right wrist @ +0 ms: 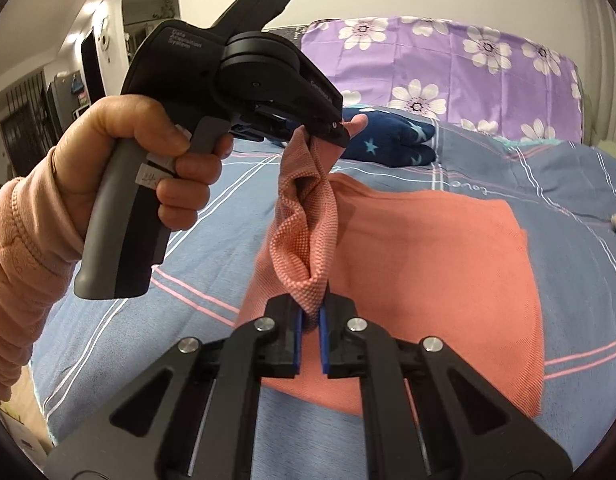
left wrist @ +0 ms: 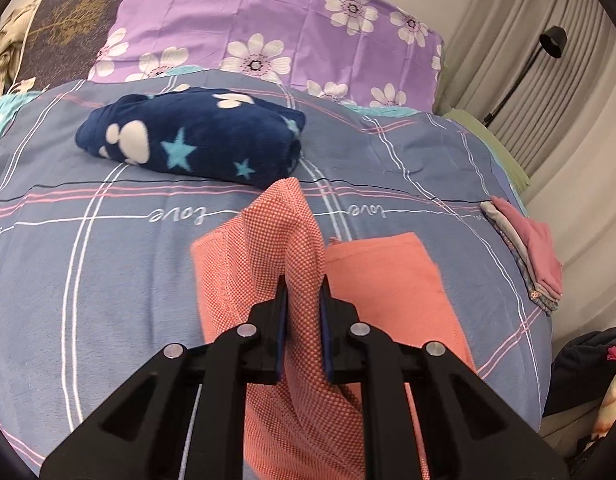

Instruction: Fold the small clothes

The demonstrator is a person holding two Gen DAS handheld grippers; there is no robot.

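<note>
A salmon-pink garment (left wrist: 379, 276) lies on the blue plaid bedspread (left wrist: 108, 264), with one edge lifted. My left gripper (left wrist: 302, 292) is shut on that lifted edge, whose textured inner side (left wrist: 284, 232) stands up between the jaws. In the right wrist view the left gripper (right wrist: 335, 132) holds the far end of the raised edge above the bed. My right gripper (right wrist: 309, 312) is shut on the near end of the same edge (right wrist: 308, 216). The rest of the garment (right wrist: 447, 264) lies flat below.
A folded navy fleece with stars and paw prints (left wrist: 196, 140) lies further back on the bed. A purple flowered pillow (left wrist: 268, 24) is behind it. A small stack of folded clothes (left wrist: 527, 256) sits at the right edge. A floor lamp (left wrist: 547, 48) and curtains stand to the right.
</note>
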